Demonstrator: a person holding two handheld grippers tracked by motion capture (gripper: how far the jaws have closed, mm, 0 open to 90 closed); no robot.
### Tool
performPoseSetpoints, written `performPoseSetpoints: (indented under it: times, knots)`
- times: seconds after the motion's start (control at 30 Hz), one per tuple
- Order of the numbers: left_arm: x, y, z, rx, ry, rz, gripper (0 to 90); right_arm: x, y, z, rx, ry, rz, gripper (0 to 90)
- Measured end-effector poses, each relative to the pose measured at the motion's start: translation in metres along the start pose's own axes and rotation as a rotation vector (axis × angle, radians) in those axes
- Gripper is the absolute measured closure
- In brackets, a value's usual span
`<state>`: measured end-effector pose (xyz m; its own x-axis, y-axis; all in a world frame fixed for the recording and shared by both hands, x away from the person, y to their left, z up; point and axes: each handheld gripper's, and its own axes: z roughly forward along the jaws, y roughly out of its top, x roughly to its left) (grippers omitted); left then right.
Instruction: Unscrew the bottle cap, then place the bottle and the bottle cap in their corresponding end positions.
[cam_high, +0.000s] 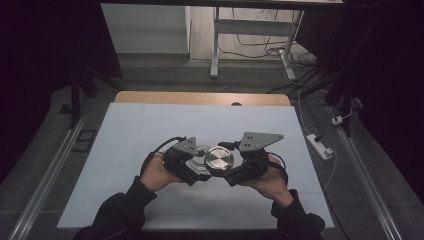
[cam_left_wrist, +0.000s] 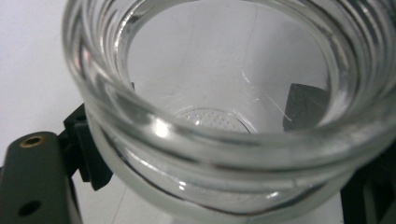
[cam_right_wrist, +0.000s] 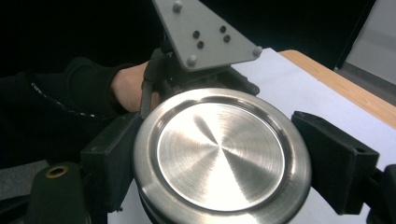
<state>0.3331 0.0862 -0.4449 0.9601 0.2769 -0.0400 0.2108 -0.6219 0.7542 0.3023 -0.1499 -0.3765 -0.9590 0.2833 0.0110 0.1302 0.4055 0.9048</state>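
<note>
From the high view we see both grippers meeting at the middle of the white table (cam_high: 150, 125). The left gripper (cam_high: 197, 167) is clamped on a clear glass jar (cam_high: 200, 159), and the right gripper (cam_high: 225, 172) is clamped on a round metal lid (cam_high: 219, 158) that sits just at the jar's three o'clock, touching or overlapping it — we cannot tell which. The work looks like a lid being parted from, or put on, the jar.

In the left gripper view the jar (cam_left_wrist: 224, 140) is right up against the lens, its threaded rim open toward us, with black jaws pressing its wall at nine and three o'clock. Glass is slick; we judge that a twist against this grip could let the jar spin or slide out and drop onto the table.

In the right gripper view the lid (cam_right_wrist: 222, 154) sits face-up between the jaws, which bear on its edge at nine and three o'clock, with the left gripper's grey plate (cam_right_wrist: 205, 32) at twelve. The hold is on a thin rounded rim — if we tilt it, the lid could pop free, or go onto the threads crooked and jam.
</note>
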Motion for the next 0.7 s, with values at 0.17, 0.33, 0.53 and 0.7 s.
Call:
performPoseSetpoints:
  times: [0.17, 0.33, 0.53, 0.7]
  knots:
    - [0.005, -0.002, -0.002, -0.004, 0.022, -0.021, 15.7, 0.002, -0.003, 0.001, 0.006, 0.008, 0.005, 18.5]
    - [0.009, -0.003, -0.005, -0.017, 0.043, -0.042, 15.7, 0.003, -0.010, 0.005, 0.023, 0.003, 0.027, 18.5]
    - [0.013, -0.004, -0.005, -0.020, 0.074, -0.059, 15.7, 0.005, -0.015, 0.010, 0.036, 0.007, 0.030, 18.5]
    - [0.016, -0.005, -0.004, -0.024, 0.087, -0.072, 15.7, 0.010, -0.017, 0.011, 0.034, 0.004, 0.016, 18.5]
